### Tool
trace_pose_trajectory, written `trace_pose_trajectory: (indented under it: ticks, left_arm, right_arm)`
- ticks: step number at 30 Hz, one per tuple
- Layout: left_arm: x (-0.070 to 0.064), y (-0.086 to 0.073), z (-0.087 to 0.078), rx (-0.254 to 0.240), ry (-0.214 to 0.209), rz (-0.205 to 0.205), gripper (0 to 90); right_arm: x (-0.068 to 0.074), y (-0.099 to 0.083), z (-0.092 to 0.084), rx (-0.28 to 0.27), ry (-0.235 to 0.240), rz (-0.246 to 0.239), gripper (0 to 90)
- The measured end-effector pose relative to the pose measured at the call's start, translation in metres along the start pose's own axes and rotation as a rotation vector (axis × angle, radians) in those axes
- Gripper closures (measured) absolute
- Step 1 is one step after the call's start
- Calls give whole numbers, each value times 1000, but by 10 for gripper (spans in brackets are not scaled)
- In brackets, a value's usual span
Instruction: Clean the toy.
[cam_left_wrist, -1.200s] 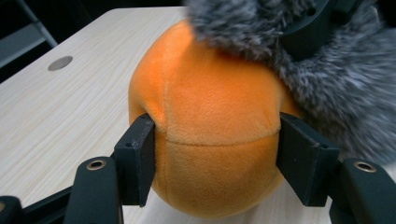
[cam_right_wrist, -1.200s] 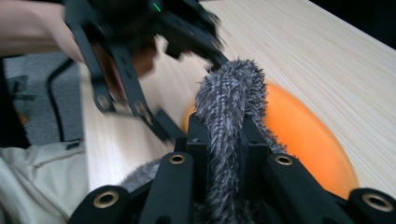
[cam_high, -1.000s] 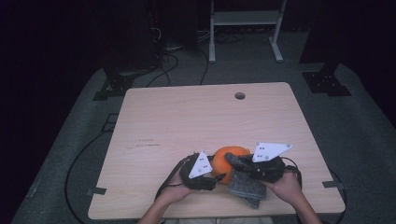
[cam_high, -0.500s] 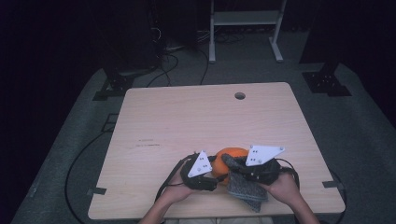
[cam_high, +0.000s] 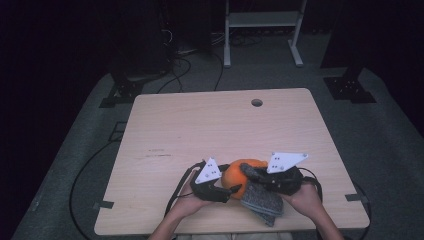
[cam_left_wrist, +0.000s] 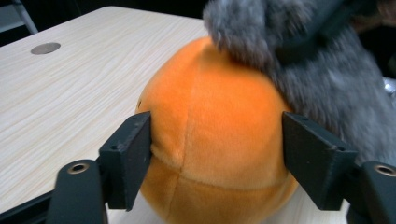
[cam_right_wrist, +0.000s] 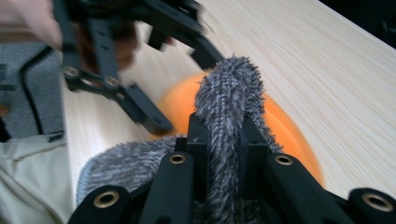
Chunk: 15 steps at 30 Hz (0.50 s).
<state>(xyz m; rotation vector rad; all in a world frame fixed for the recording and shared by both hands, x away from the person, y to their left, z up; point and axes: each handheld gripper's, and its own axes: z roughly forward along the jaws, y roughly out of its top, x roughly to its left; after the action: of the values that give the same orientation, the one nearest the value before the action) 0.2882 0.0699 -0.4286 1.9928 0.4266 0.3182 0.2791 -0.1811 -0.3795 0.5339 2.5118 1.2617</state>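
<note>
Left hand (cam_high: 187, 200): comes in from the near edge of the table, just left of the orange ball, lying low and pointing toward it.
Left gripper (cam_high: 227, 192): its two black jaws stand one on each side of the orange ball (cam_left_wrist: 215, 135). They have just been opening. In the left gripper view the left jaw seems to touch the ball's side, and I cannot tell if the right jaw touches it. They sit around the ball and are not squeezing it.
Right hand (cam_high: 305, 200): comes in from the near edge, just right of the ball, pointing left toward it.
Right gripper (cam_right_wrist: 219, 126): its jaws are pinched tight together on the grey fuzzy cloth (cam_right_wrist: 224, 107).
Orange ball: a soft, stitched ball sitting on the table (cam_high: 200, 125) near its front edge, between the two grippers.
Grey fuzzy cloth: one end lies over the top right of the ball, and the rest hangs down to the table on the ball's right, toward the near edge.
High view: both hands meet at the ball, each gripper with a pale three-cornered plate on top.
Left gripper view: the ball's seams, close up, and the cloth resting on it.
Right gripper view: the cloth standing up between the jaws, with the left gripper beyond the ball.
</note>
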Motion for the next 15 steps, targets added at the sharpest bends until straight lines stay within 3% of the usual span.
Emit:
trace_pose_trajectory:
  ticks: [2,4,5,6,7,8,10,15]
  left_arm:
    - [-2,1,0,-2,-2,11,290]
    - [-4,2,1,-3,-8,19,307]
    - [-9,3,4,-2,-16,57,309]
    - [-9,3,4,-2,-16,57,309]
    - [-14,4,4,11,-12,94,309]
    - [-13,3,4,16,-9,102,310]
    - [-9,1,1,24,-6,98,325]
    - [1,-5,-4,32,-14,46,333]
  right_arm:
    - [-6,-5,-4,11,-18,18,780]
    - [-8,-7,-5,1,-5,42,780]
    - [-4,-4,-3,-25,29,53,780]
    - [1,0,-1,-38,54,45,779]
    - [7,5,3,-38,68,25,779]
    - [12,9,6,-29,69,1,779]
    - [14,12,9,-16,57,-24,779]
    - [-8,-5,-2,-19,11,60,781]
